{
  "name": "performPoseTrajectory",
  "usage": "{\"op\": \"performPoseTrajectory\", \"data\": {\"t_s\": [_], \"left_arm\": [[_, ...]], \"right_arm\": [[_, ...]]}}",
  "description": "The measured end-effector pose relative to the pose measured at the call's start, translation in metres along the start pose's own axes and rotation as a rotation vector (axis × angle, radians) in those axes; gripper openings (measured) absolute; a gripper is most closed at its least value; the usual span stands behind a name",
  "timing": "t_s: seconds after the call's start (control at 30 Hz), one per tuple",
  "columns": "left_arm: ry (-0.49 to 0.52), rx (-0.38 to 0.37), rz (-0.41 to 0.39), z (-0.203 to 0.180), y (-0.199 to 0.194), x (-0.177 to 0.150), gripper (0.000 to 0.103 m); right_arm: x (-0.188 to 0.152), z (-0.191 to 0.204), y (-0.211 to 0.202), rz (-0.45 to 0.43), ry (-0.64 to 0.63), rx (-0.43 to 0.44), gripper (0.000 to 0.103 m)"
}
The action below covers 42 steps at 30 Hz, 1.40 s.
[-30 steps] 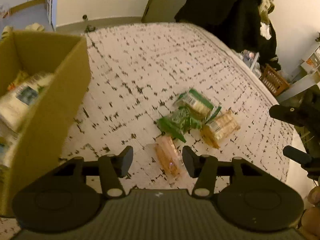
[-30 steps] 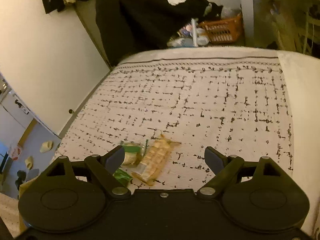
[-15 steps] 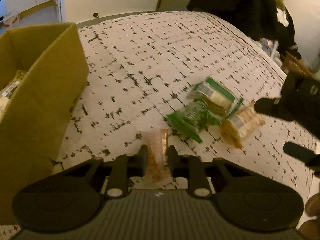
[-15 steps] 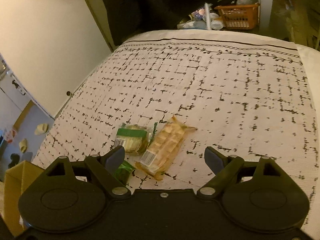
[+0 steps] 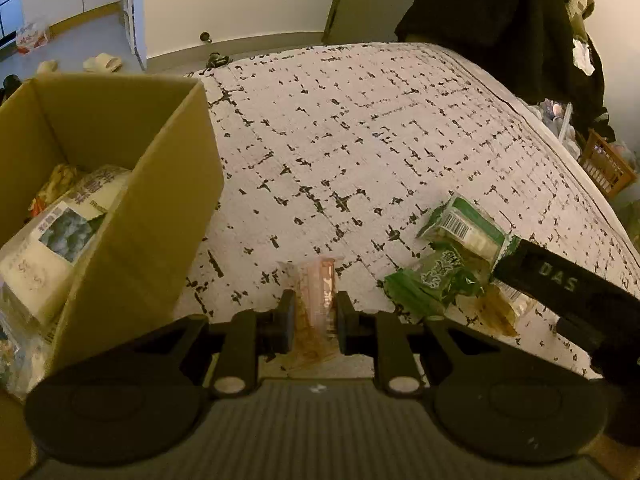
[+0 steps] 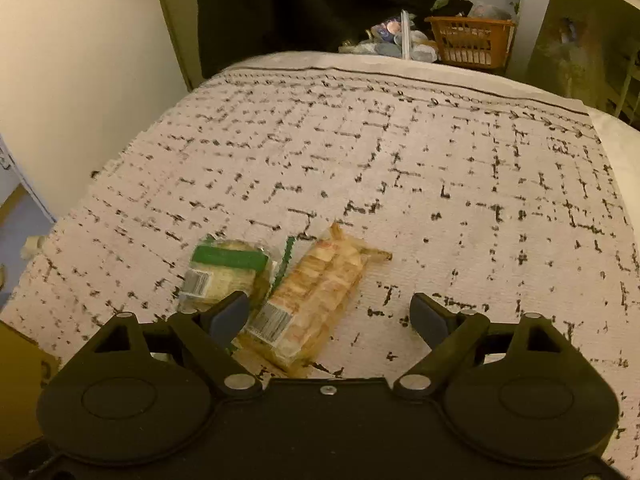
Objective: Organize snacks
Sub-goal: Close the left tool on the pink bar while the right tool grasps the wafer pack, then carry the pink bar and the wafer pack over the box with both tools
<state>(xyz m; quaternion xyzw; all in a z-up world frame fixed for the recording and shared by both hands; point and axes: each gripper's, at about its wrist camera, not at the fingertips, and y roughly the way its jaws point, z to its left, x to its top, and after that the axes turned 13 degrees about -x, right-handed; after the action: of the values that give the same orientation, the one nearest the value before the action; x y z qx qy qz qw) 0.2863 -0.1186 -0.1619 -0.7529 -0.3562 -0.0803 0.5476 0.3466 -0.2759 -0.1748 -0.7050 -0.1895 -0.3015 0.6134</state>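
Observation:
My left gripper (image 5: 314,316) is shut on a clear orange snack pack (image 5: 316,300), just above the patterned bedspread (image 5: 360,140). An open cardboard box (image 5: 140,216) holding several snack packs stands to its left. To its right lie a green-labelled cracker pack (image 5: 464,228) and a green snack bag (image 5: 432,276). My right gripper (image 6: 328,316) is open, low over a long orange cracker pack (image 6: 320,292); the green-labelled pack (image 6: 224,276) lies by its left finger. The right gripper also shows in the left wrist view (image 5: 560,292).
Dark clothes (image 6: 304,4) hang beyond the bed's far end. An orange basket (image 6: 468,40) and clutter sit on the floor there. Slippers (image 5: 100,64) lie on the floor past the box. A box corner (image 6: 20,364) shows at the right wrist view's lower left.
My left gripper closed on the orange snack pack and lifted it toward the box side. My right gripper moved down and forward over the long cracker pack, staying open.

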Motion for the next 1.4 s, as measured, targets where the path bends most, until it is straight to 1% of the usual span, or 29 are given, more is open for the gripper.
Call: {"op": "performPoseTrajectory", "data": {"t_s": [0.07, 0.17, 0.23, 0.27, 0.3, 0.33, 0.37, 0.4, 0.43, 0.53, 0.6, 0.77, 0.9, 1.1, 1.23, 1.4], "left_arm": [[-0.007, 0.000, -0.001, 0.001, -0.002, 0.001, 0.019], [-0.010, -0.007, -0.019, 0.005, -0.008, 0.002, 0.019], [-0.023, -0.010, -0.007, 0.007, -0.009, 0.002, 0.019], [-0.027, -0.013, -0.002, 0.008, -0.010, 0.002, 0.019], [-0.025, -0.018, -0.004, 0.007, -0.012, 0.002, 0.019], [-0.020, -0.020, -0.007, 0.007, -0.014, 0.002, 0.019], [-0.017, -0.025, -0.008, 0.006, -0.017, 0.002, 0.019], [-0.013, -0.032, -0.010, 0.005, -0.021, 0.001, 0.019], [-0.007, -0.036, -0.014, 0.004, -0.025, 0.001, 0.019], [0.007, -0.040, -0.032, 0.003, -0.038, 0.001, 0.019], [0.000, -0.055, -0.040, 0.002, -0.047, 0.003, 0.019], [0.019, -0.080, -0.094, -0.003, -0.072, 0.011, 0.019], [0.037, -0.092, -0.135, -0.005, -0.093, 0.015, 0.019], [0.032, -0.098, -0.185, 0.000, -0.116, 0.024, 0.019], [0.042, -0.096, -0.211, 0.002, -0.131, 0.030, 0.019], [0.053, -0.087, -0.240, 0.006, -0.146, 0.036, 0.019]], "right_arm": [[-0.002, 0.004, -0.001, -0.007, -0.038, -0.018, 0.088], [-0.002, 0.008, -0.002, 0.025, -0.102, -0.062, 0.084], [-0.004, 0.008, -0.003, 0.033, -0.106, -0.085, 0.077], [-0.005, 0.008, -0.004, 0.027, -0.115, -0.098, 0.067], [-0.006, 0.008, -0.005, 0.018, -0.133, -0.109, 0.052], [-0.006, 0.008, -0.006, 0.012, -0.154, -0.119, 0.042], [-0.006, 0.007, -0.008, 0.011, -0.159, -0.114, 0.041], [-0.005, 0.004, -0.009, 0.018, -0.148, -0.097, 0.035], [-0.003, 0.000, -0.011, 0.023, -0.131, -0.088, 0.035], [0.003, -0.006, -0.028, -0.043, -0.116, -0.106, 0.034], [0.007, -0.010, -0.041, -0.070, -0.093, -0.077, 0.034], [0.013, -0.014, -0.068, -0.129, -0.052, -0.014, 0.034], [0.018, -0.012, -0.085, -0.132, -0.012, 0.082, 0.035], [0.023, -0.006, -0.112, -0.182, -0.003, 0.159, 0.035], [0.026, -0.006, -0.129, -0.219, -0.004, 0.193, 0.035], [0.026, -0.004, -0.142, -0.245, 0.004, 0.228, 0.035]]}}
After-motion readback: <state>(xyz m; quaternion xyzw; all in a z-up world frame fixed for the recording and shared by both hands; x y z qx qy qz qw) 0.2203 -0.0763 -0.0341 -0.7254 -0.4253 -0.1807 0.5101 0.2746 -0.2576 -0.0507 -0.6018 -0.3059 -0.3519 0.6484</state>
